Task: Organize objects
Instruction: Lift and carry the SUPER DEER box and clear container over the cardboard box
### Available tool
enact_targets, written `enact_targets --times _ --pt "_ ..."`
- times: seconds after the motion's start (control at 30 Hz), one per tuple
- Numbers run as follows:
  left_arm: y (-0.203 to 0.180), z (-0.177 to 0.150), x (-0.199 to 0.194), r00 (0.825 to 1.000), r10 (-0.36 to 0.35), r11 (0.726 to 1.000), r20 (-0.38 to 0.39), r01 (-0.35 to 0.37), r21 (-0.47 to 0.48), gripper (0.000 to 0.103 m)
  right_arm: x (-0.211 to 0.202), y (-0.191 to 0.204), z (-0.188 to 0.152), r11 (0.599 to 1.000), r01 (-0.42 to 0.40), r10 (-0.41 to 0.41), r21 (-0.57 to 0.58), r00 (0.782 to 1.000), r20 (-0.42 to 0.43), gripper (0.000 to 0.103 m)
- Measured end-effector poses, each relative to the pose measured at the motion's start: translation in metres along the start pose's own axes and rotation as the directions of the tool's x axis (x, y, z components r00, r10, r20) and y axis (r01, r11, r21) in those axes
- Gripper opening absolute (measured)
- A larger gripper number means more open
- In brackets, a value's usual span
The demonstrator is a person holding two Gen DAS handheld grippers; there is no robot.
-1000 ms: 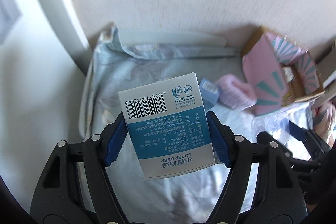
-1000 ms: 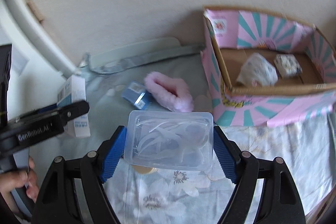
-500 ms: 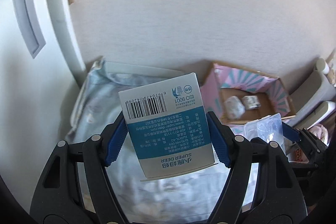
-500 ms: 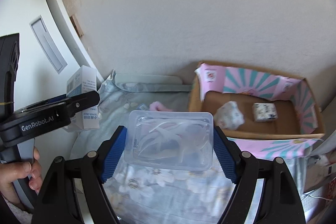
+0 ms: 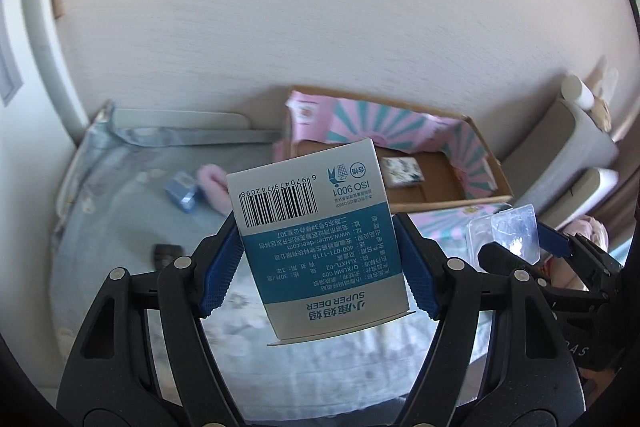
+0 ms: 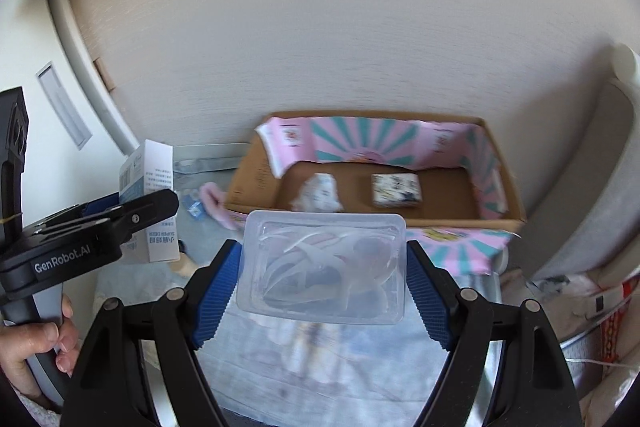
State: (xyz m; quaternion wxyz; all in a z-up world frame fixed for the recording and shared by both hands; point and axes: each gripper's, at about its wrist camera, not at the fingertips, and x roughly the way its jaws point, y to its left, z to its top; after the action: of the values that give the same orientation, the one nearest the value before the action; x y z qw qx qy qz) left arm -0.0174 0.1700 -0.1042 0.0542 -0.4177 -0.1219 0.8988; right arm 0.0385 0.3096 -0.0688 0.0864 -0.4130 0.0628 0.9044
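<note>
Change since the earlier frames: both claws have swung toward the cardboard box [image 6: 400, 215], which now sits fuller and nearer in both views; the grasped items have not shifted between the pads

Left gripper [image 5: 320, 263]: clenched on a white-and-blue carton [image 5: 316, 239], blue pads pressed to its two sides. The carton is held tilted, barcode end pointing away from the claw, print reading upside down

Right gripper [image 6: 322, 291]: clenched on a clear plastic case [image 6: 320, 267], pads against its short ends. White curved pieces show through the lid; what they are cannot be told

Cardboard box: ahead of the right claw, just beyond the case; ahead and right of the left claw. Open top, pink and teal rays lining the walls, brown floor

Inside the box: a crumpled white wrapper [image 6: 320, 191] and a small patterned packet [image 6: 396, 189], apart from each other on the floor

Ahead and left of the left claw, on the pale floral cloth [image 5: 120, 219]: a small blue packet [image 5: 182, 189], a pink fluffy item [image 5: 214, 189] just beside it, and a small dark object [image 5: 166, 253] nearer the claw

Seen from the right wrist: the left gripper stands to the left of the right claw, the carton in it, a hand [image 6: 36, 343] wrapped on its handle

Background: a pale wall [image 6: 320, 27] behind the box
</note>
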Motion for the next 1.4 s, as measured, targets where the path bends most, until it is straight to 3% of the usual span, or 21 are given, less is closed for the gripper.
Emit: enact_targets --times 0.33,0.63,1.0,1.2,1.4 --pt "-0.054 -0.004 0.03 0.997 -0.056 0.996 -0.048 0.06 0.068 0.07 -0.01 -0.056 -0.002 0.995 0.058 -0.058 0.086 0.998 -0.012 0.077" --pt "-0.073 0.012 0.052 0.994 -0.071 0.99 -0.082 0.08 0.118 0.07 -0.002 -0.079 0.011 0.988 0.073 -0.071 0.139 0.997 -0.018 0.077" --pt "-0.065 0.079 0.1 0.985 -0.09 0.985 -0.148 0.11 0.134 0.07 0.032 -0.089 0.104 0.996 0.051 -0.053 0.07 0.998 0.021 0.077" --pt "-0.056 0.098 0.144 0.977 -0.046 0.985 -0.21 0.079 0.153 0.07 0.079 -0.095 0.14 0.997 0.021 -0.017 0.08 0.998 -0.057 0.077" --pt "-0.051 0.099 0.18 0.961 -0.016 0.981 -0.275 0.068 0.181 0.07 0.13 -0.1 0.143 0.996 0.032 -0.016 0.087 0.984 -0.177 0.077"
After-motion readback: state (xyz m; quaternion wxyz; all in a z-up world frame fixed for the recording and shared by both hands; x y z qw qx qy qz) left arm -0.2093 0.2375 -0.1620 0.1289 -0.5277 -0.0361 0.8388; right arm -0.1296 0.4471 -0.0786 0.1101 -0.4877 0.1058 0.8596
